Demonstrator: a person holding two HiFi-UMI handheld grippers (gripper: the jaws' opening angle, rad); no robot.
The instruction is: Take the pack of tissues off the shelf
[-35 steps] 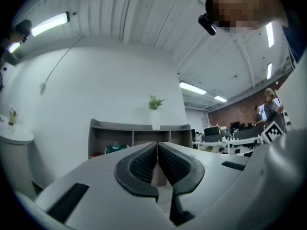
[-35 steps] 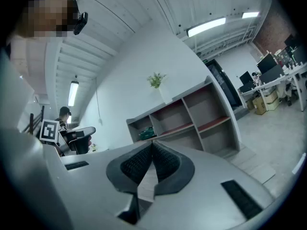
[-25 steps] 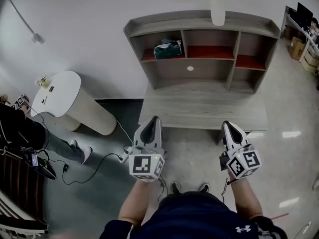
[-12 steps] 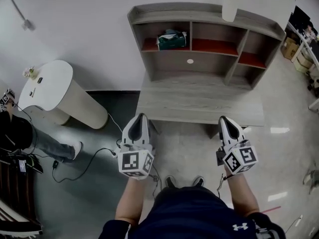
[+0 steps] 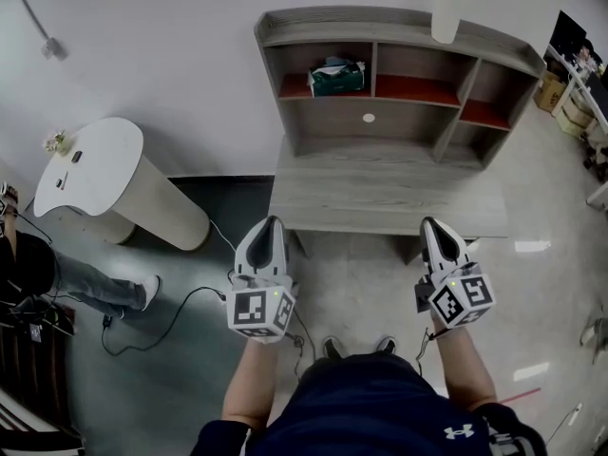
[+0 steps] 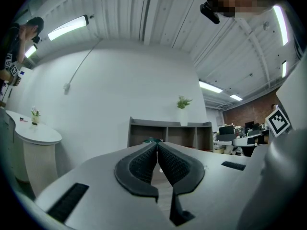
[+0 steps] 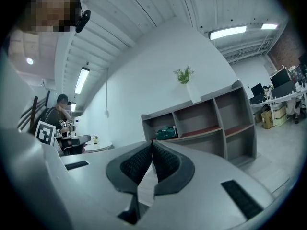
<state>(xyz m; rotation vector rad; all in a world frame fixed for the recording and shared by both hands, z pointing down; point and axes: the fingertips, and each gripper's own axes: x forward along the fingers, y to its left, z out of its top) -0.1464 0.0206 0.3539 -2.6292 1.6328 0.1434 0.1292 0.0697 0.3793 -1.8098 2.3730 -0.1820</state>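
Both grippers are empty, with their jaws pressed together. The left gripper (image 5: 269, 222) and the right gripper (image 5: 432, 224) point level at a grey wood-grain desk (image 5: 380, 198). In the head view its front edge lies just beyond the fingertips. Each gripper's own view shows dark ribbed pads (image 6: 141, 164) meeting along a thin seam, with nothing between them. Well beyond the tips, at the desk's back, stands a shelf unit (image 5: 408, 38) with red shelf boards. The dark green pack of tissues (image 5: 337, 77) sits in the upper left compartment, ahead of the left fingertips and a little to their right. The right gripper view shows it plainly, but in the left gripper view the closed tips hide all but its top. On top of the shelf unit stands a white vase (image 5: 446, 17) of green leaves, cut off by the head view's upper edge.
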